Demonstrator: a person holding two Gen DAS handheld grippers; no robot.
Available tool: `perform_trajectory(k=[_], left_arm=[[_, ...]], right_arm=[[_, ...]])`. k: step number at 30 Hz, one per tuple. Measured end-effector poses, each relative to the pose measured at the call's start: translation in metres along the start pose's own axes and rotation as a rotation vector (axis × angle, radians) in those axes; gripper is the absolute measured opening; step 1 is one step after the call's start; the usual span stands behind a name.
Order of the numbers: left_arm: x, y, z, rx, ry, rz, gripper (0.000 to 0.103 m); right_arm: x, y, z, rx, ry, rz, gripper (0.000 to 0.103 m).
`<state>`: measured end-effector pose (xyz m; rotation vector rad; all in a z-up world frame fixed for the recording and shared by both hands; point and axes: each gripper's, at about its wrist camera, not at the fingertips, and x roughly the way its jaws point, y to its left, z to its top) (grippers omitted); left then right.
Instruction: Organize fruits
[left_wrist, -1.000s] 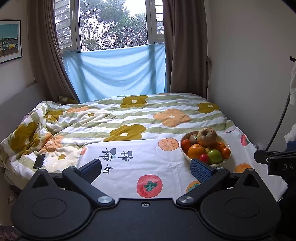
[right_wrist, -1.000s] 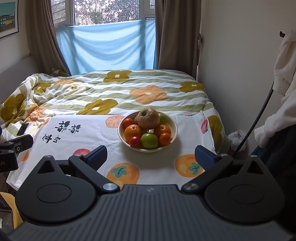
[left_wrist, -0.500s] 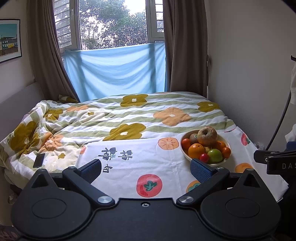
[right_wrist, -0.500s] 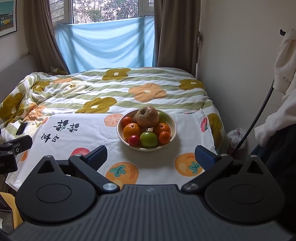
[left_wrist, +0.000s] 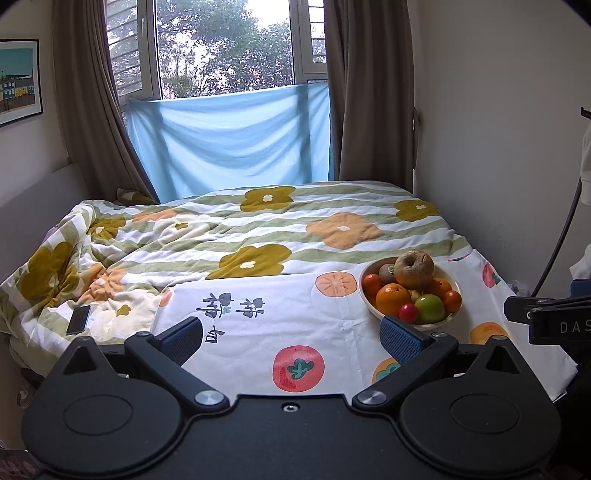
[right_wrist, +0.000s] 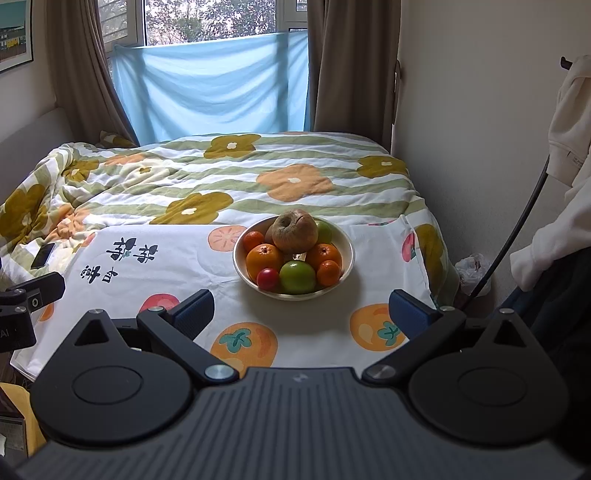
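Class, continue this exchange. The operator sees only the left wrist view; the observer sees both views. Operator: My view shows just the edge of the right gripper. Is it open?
Observer: Yes. The right gripper has its jaws wide apart and holds nothing.
Operator: Is anything hidden behind the wrinkled brown apple?
Observer: A pale green fruit sits behind the brown apple, toward the far side of the bowl.
Operator: Anything on the floor right of the bed?
Observer: A crumpled plastic bag lies by the wall.

One bowl (right_wrist: 347, 258), one brown apple (right_wrist: 295, 230), one green apple (right_wrist: 297, 277), one phone (right_wrist: 42, 255) (oranges partly hidden).
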<state>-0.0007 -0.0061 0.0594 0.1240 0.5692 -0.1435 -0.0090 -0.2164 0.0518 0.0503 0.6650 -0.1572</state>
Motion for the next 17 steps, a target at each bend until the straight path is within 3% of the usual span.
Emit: perform_trajectory(k=[17], left_arm=[[-0.0006,-0.0027,-0.0022,0.032,-0.029,0.035,0.103]], right_arm=[[0.0011,0.0007,-0.0001,0.003,0.002,0.0,0.103]])
